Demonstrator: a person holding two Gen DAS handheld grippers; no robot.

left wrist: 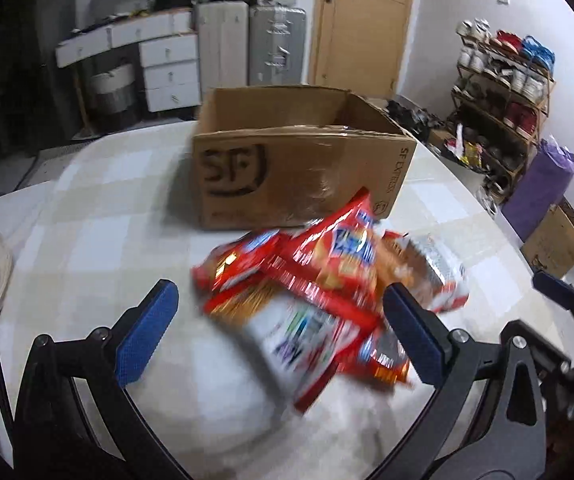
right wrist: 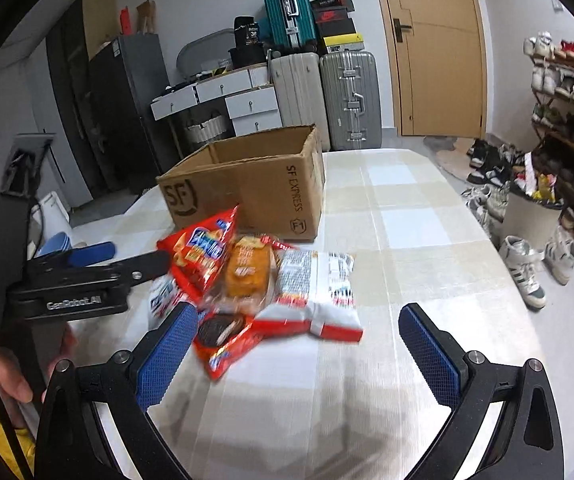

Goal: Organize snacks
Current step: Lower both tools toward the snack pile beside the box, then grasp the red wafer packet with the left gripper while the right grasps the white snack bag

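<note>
A pile of snack packets (left wrist: 319,296) lies on the checked tablecloth in front of an open cardboard box (left wrist: 299,160) marked SF. In the right wrist view the pile (right wrist: 263,280) holds a red cracker bag (right wrist: 203,248), an orange packet (right wrist: 247,272), a white and red packet (right wrist: 319,292) and a red cookie packet (right wrist: 227,340); the box (right wrist: 247,184) stands behind. My left gripper (left wrist: 279,328) is open, its fingers either side of the pile's near edge. My right gripper (right wrist: 299,348) is open and empty, just in front of the pile. The left gripper (right wrist: 103,256) shows beside the pile.
The round table (right wrist: 407,240) carries the box and snacks. A shoe rack (right wrist: 567,120) and shoes stand on the floor at the right. Suitcases (right wrist: 327,96), drawers and a door stand behind.
</note>
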